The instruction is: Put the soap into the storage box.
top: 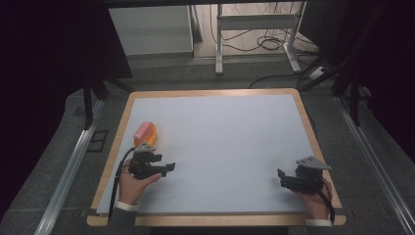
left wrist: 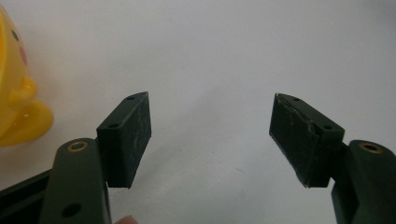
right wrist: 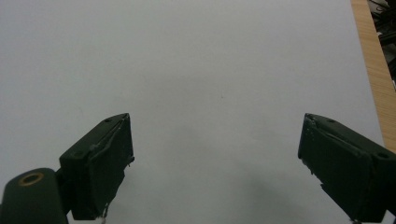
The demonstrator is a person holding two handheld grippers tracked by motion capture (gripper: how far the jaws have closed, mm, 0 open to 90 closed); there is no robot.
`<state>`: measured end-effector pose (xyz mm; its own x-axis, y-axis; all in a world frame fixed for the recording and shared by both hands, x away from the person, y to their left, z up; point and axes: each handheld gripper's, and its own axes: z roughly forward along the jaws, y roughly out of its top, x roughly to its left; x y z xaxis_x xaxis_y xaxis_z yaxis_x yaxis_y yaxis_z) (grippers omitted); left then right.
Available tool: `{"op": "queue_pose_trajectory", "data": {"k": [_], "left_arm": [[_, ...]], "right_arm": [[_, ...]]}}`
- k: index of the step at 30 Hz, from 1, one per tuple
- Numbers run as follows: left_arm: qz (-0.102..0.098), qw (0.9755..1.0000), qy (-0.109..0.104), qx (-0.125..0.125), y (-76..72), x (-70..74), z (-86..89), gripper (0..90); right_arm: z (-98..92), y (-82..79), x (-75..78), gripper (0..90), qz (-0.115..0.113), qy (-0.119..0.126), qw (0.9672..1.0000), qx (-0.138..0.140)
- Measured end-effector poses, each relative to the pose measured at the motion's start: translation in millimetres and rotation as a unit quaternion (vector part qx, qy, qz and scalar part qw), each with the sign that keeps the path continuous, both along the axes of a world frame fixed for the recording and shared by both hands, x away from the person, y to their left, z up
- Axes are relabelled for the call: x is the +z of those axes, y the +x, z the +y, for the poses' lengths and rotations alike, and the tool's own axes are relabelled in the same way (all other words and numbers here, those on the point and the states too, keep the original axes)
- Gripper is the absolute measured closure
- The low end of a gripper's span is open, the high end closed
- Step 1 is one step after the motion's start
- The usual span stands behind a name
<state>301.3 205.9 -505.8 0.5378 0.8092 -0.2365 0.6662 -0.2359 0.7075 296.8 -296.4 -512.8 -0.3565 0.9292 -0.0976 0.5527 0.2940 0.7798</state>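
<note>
A small yellow and orange toy (top: pixel 145 132) lies near the left edge of the white board (top: pixel 220 142). In the left gripper view the yellow toy (left wrist: pixel 16 93) sits at the far left, outside the jaws. My left gripper (top: pixel 169 169) is held low just in front of the toy, pointing right, and my left gripper (left wrist: pixel 210 135) is open with bare board between its pads. My right gripper (top: pixel 281 175) rests at the board's front right, pointing left. In its own view my right gripper (right wrist: pixel 215 158) is open and holds nothing.
The white board lies on a wooden table whose rim (top: pixel 313 132) shows around it. A strip of wooden edge (right wrist: pixel 373 70) appears at the right of the right gripper view. Metal rails (top: pixel 68 171) run along both sides; a desk frame and cables (top: pixel 274 41) stand beyond.
</note>
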Motion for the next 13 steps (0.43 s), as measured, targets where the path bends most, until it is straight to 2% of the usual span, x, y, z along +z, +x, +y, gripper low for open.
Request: {"op": "queue_pose_trajectory", "data": {"k": [5,13], "left_arm": [[0.004,1.0000,0.001,-0.002,-1.9,-4.4,0.8,29.1],[-0.005,1.0000,-0.005,0.004,-4.9,-3.8,3.7,29.0]], "right_arm": [[0.8,-0.1,0.7,9.9,-0.002,-0.002,1.0000,0.001],[0.9,-0.7,2.1,9.9,-0.005,-0.003,1.0000,0.002]]}}
